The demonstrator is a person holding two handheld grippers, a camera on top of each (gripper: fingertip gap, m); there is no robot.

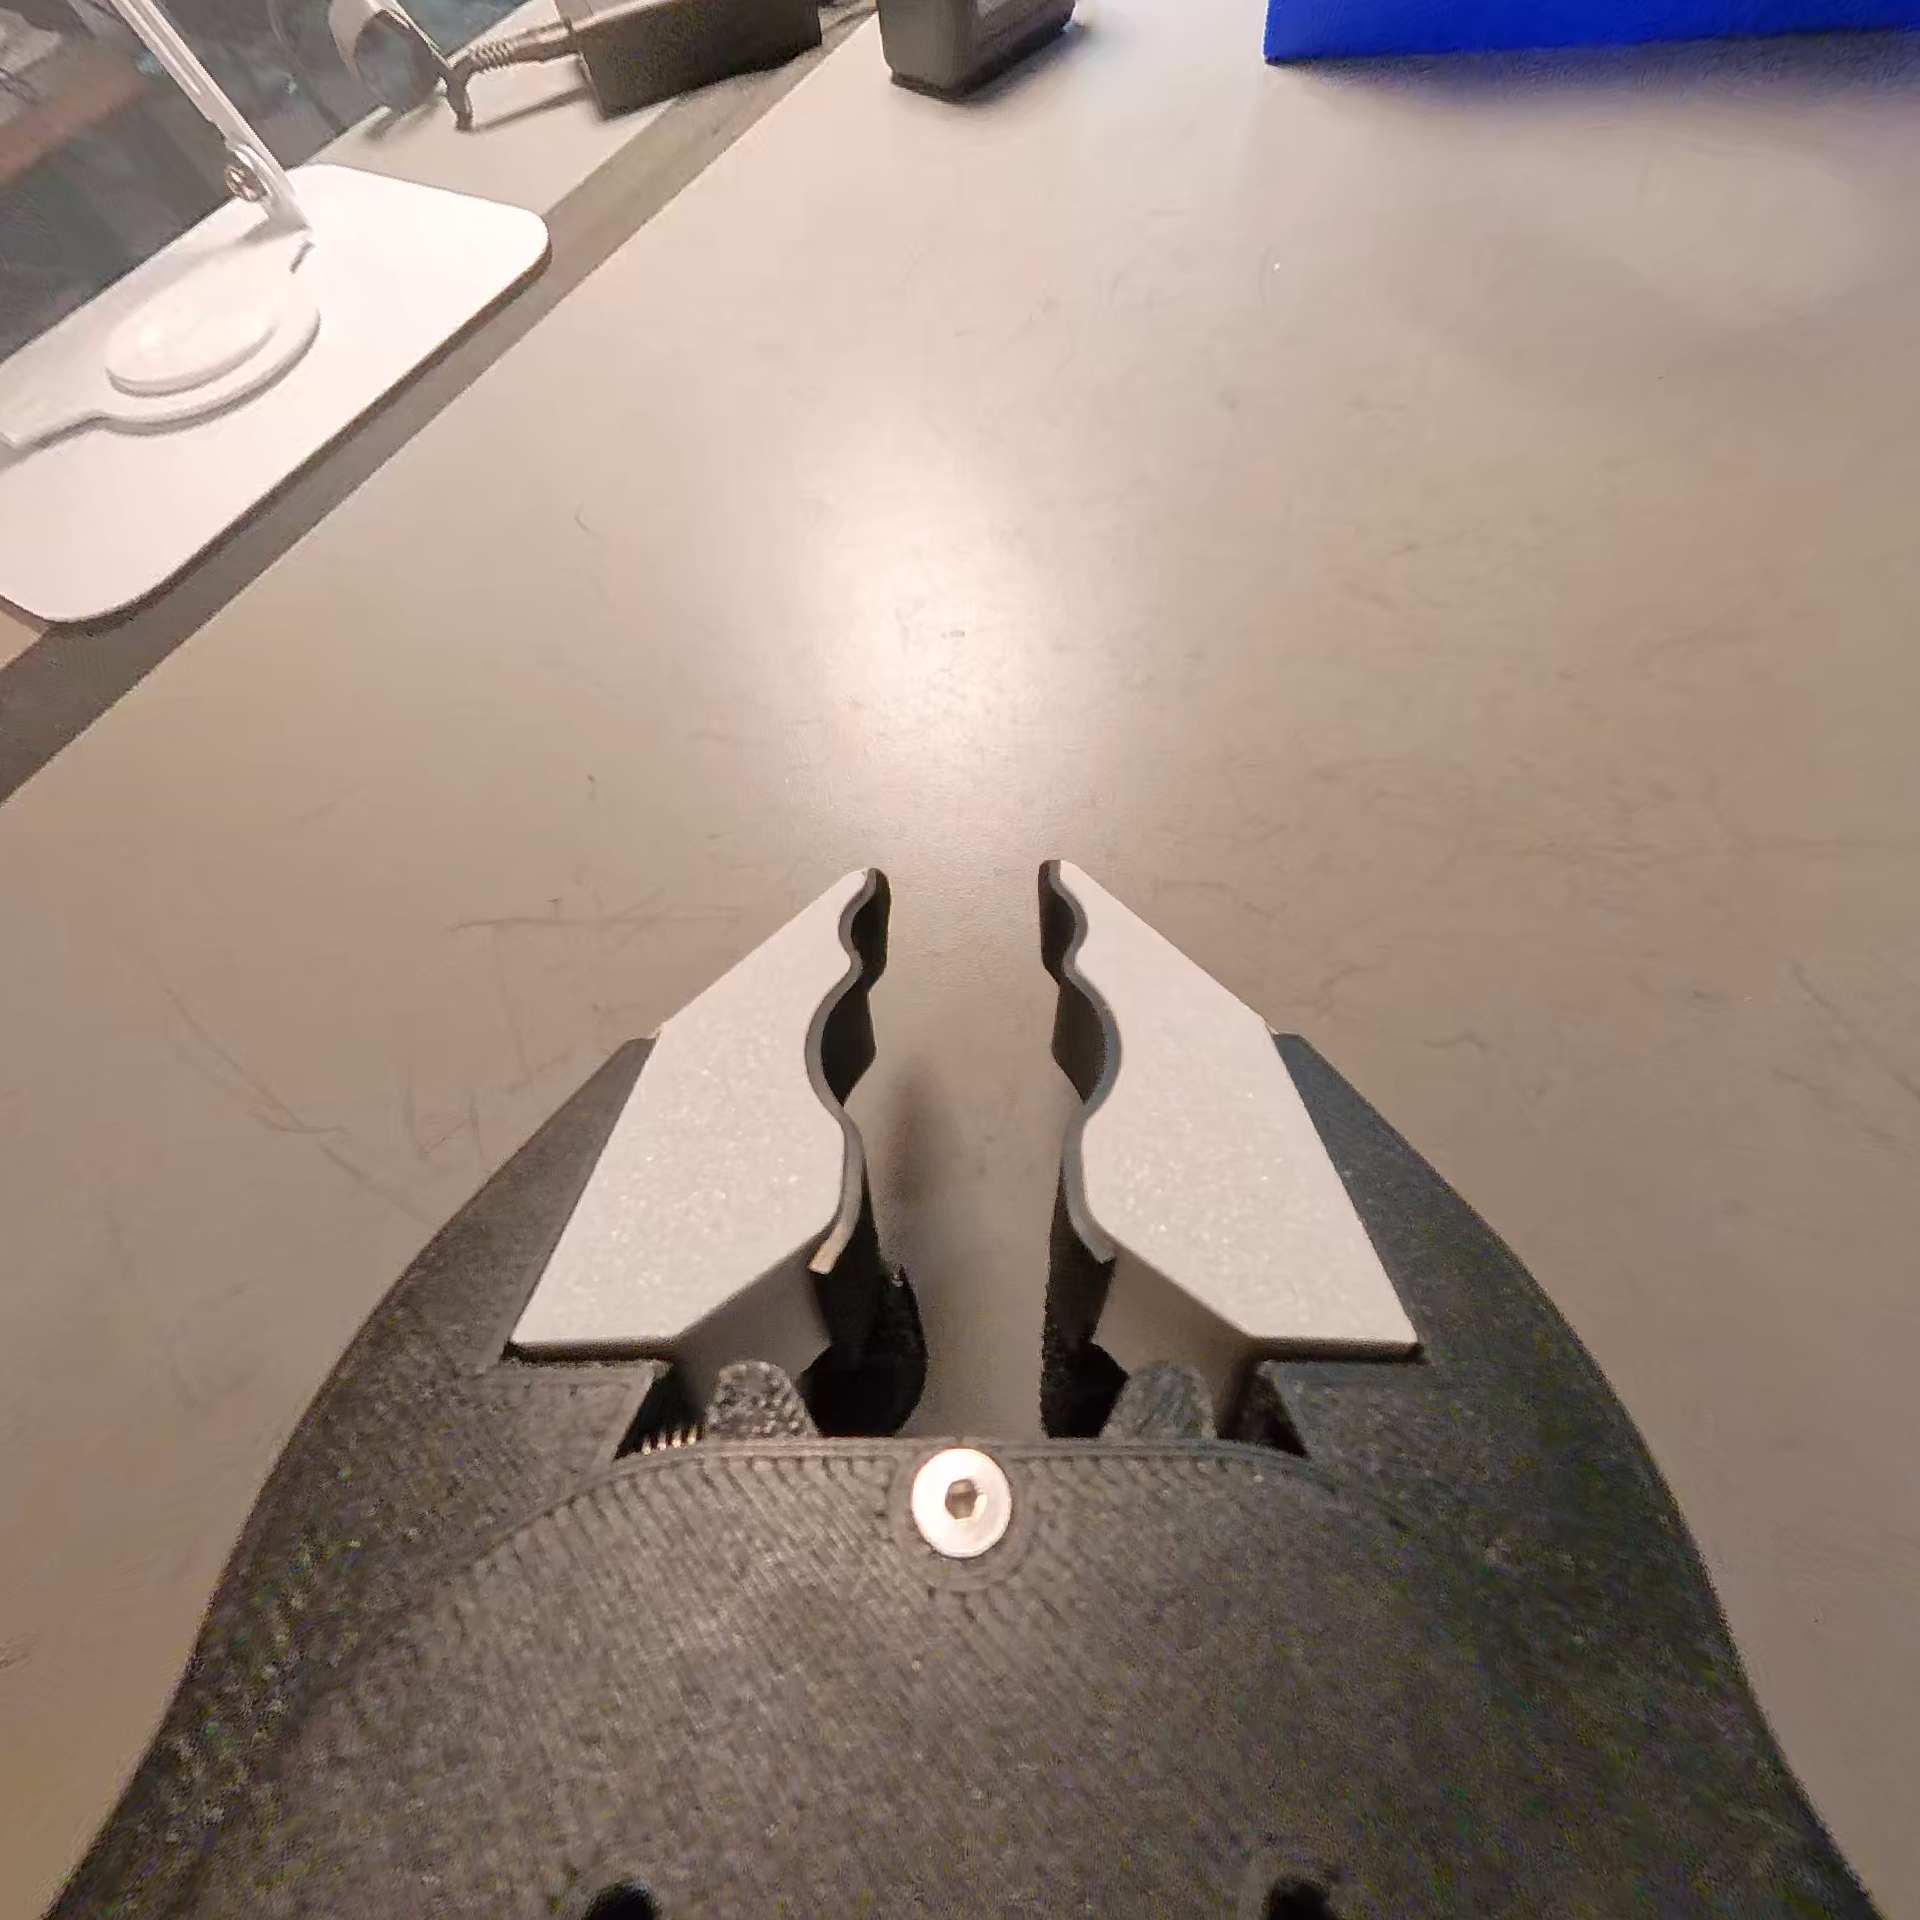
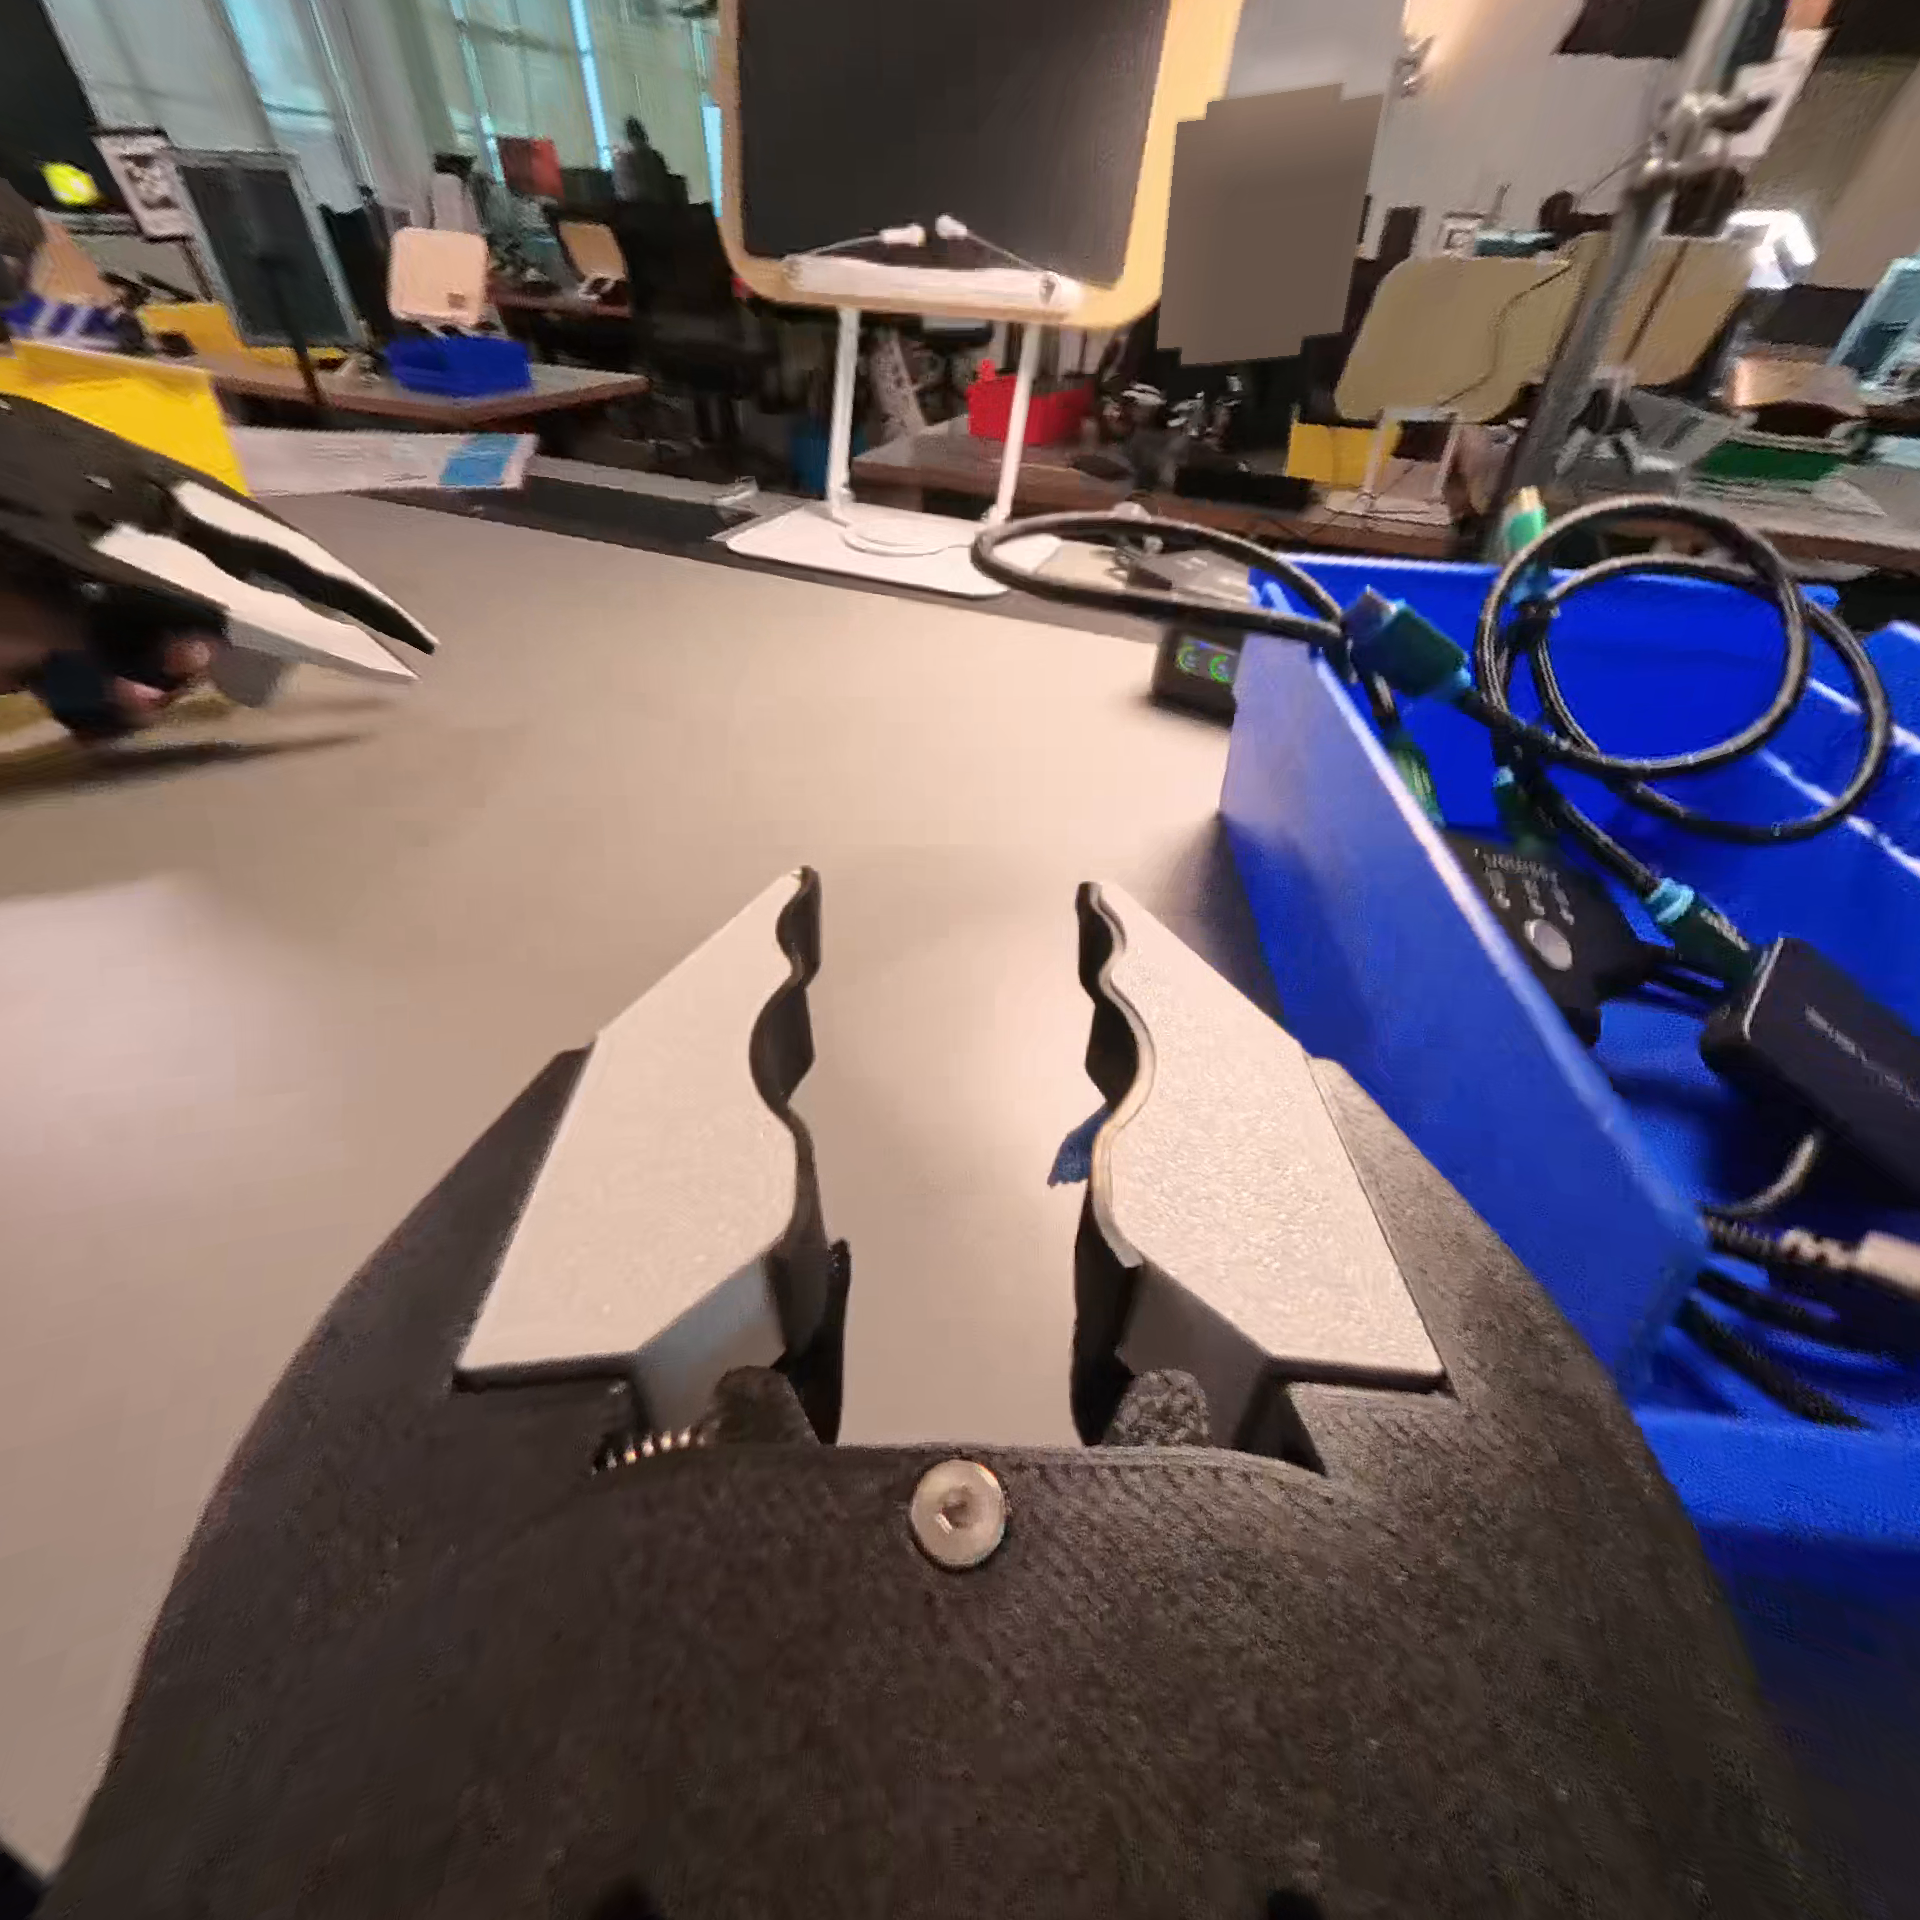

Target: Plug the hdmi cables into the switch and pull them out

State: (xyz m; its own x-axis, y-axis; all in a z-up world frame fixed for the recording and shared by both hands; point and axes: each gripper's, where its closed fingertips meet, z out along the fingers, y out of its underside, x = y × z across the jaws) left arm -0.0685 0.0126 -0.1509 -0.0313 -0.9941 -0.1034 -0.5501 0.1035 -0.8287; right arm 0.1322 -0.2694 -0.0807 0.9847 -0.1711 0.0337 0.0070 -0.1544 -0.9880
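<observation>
My left gripper point(image 1: 964, 875) is open and empty, low over the bare grey table point(image 1: 1039, 520). My right gripper point(image 2: 945, 896) is open and empty over the same table, just left of a blue bin point(image 2: 1455, 987). In the bin lie black braided HDMI cables point(image 2: 1683, 769) with teal plugs point(image 2: 1418, 639), a small black switch box point(image 2: 1548, 925) with a round button, and another black box point(image 2: 1839, 1049). Two cables look plugged into the switch. The left gripper also shows in the right wrist view point(image 2: 405, 649) at far left, apart from the bin.
A white monitor stand base point(image 1: 260, 395) sits at the left table edge, also in the right wrist view point(image 2: 883, 540). A black power adapter point(image 1: 707, 52) and a dark device point(image 1: 966, 42) stand at the back. A small black device with green lights point(image 2: 1200, 665) sits behind the bin. The gap from one gripper's tips to the other's is roughly 35 centimetres.
</observation>
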